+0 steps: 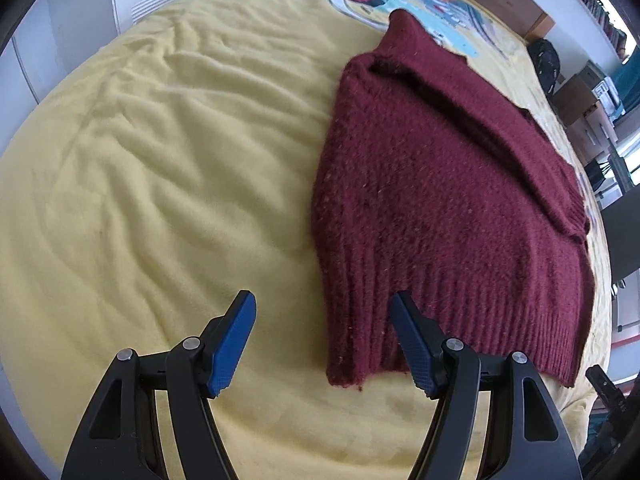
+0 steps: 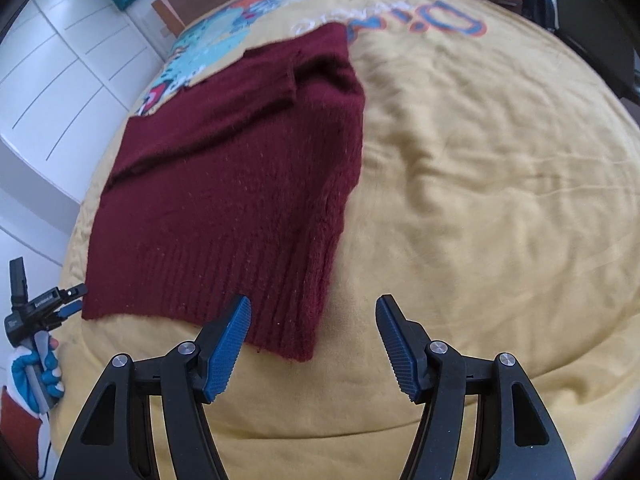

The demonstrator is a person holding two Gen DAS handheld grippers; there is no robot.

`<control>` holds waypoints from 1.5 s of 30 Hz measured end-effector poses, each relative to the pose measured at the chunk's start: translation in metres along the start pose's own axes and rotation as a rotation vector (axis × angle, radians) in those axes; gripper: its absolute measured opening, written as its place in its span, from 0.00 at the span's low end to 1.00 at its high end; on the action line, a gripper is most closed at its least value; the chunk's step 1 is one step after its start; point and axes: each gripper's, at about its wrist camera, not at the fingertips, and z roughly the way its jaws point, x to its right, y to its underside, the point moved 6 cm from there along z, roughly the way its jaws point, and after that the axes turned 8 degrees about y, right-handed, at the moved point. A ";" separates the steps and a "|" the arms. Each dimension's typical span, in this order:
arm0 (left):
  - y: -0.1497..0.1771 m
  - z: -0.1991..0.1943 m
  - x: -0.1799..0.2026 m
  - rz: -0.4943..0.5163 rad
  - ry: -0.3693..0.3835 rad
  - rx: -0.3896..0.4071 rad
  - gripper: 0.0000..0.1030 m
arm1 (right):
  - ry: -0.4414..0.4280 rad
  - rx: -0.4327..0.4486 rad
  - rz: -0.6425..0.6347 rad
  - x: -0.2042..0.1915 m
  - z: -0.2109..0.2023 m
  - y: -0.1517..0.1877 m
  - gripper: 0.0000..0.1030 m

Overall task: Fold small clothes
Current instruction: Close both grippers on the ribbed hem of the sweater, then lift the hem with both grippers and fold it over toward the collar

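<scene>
Burgundy garment: a dark red knitted wool sweater [image 1: 440,208] lies flat on a yellow fleece blanket [image 1: 160,180], sleeves folded over its body.
Hidden: the sweater covers part of the blanket's coloured cartoon print [image 2: 200,52]; its neck end is blurred in the right wrist view.
Long axis: it runs from the ribbed hem [image 2: 240,312], nearest the cameras, away to the neck.
Left gripper [image 1: 324,340]: jaws apart, empty, over the hem's left corner.
Right gripper [image 2: 314,342]: jaws apart, empty, over the hem's right corner.
</scene>
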 end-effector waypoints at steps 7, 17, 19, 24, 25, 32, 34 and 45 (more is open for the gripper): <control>0.010 0.011 -0.004 -0.008 0.009 -0.048 0.63 | -0.044 -0.034 0.006 -0.001 0.018 0.004 0.65; 0.020 0.015 -0.005 -0.039 0.061 -0.081 0.62 | -0.113 -0.070 -0.015 -0.018 0.034 0.005 0.55; 0.022 0.016 -0.003 -0.034 0.059 -0.090 0.61 | -0.112 -0.076 -0.019 -0.021 0.037 0.005 0.54; 0.025 0.019 0.007 0.016 0.049 -0.104 0.52 | -0.120 -0.088 -0.027 -0.027 0.039 0.006 0.41; 0.026 0.019 0.007 0.020 0.050 -0.103 0.43 | -0.121 -0.091 -0.027 -0.027 0.039 0.006 0.39; 0.027 0.022 0.015 0.032 0.078 -0.094 0.12 | -0.123 -0.110 -0.019 -0.029 0.039 0.010 0.22; 0.029 0.022 0.016 0.046 0.077 -0.090 0.10 | -0.121 -0.114 -0.019 -0.028 0.039 0.010 0.17; 0.020 0.009 0.020 0.020 0.181 -0.058 0.09 | -0.164 -0.091 0.008 -0.017 0.020 0.006 0.10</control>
